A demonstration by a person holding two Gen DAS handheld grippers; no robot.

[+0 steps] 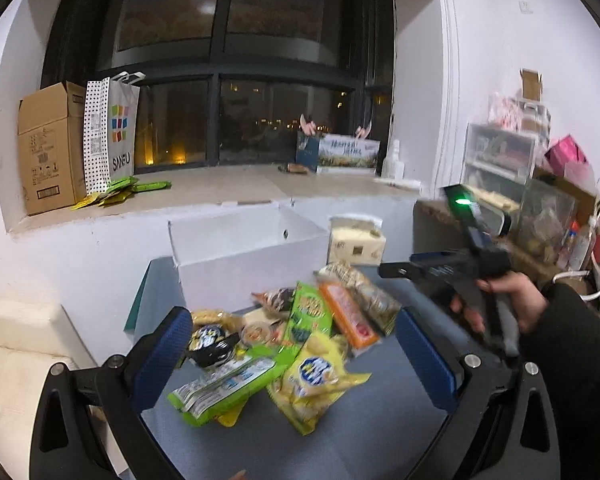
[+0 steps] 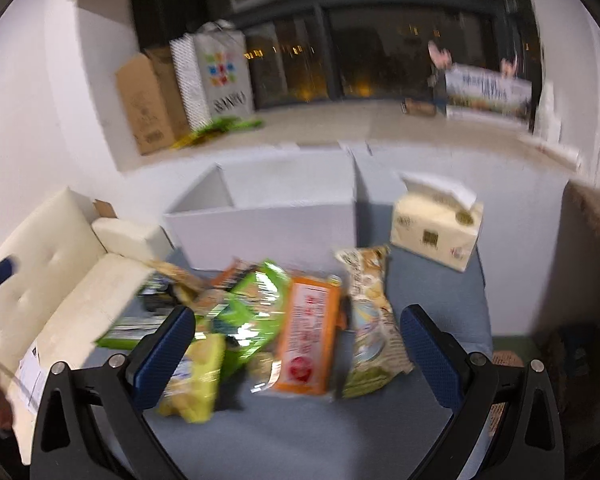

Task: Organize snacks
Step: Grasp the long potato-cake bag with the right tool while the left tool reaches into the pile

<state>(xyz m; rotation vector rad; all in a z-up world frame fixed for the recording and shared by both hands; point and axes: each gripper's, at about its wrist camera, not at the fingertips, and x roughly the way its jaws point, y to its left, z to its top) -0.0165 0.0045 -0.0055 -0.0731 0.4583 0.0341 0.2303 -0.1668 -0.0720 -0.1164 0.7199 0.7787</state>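
Grey tabletop (image 1: 380, 432) under a heap of snack packets (image 1: 300, 336), lying ahead of and between both pairs of blue-padded fingers. Readable only: "SANFU" on a paper bag (image 1: 118, 136) far ahead on the windowsill, beside a cardboard box (image 1: 50, 148). Packet writing too blurred to read. Left gripper (image 1: 296, 352) spread wide, holding nothing, hovering over a yellow packet (image 1: 316, 376) and a green one (image 1: 224, 388). Right gripper (image 2: 296, 348) likewise wide apart and empty, above an orange packet (image 2: 308, 340). Open white box (image 2: 268, 216) just beyond the heap, tissue pack (image 2: 436, 232) to its right.
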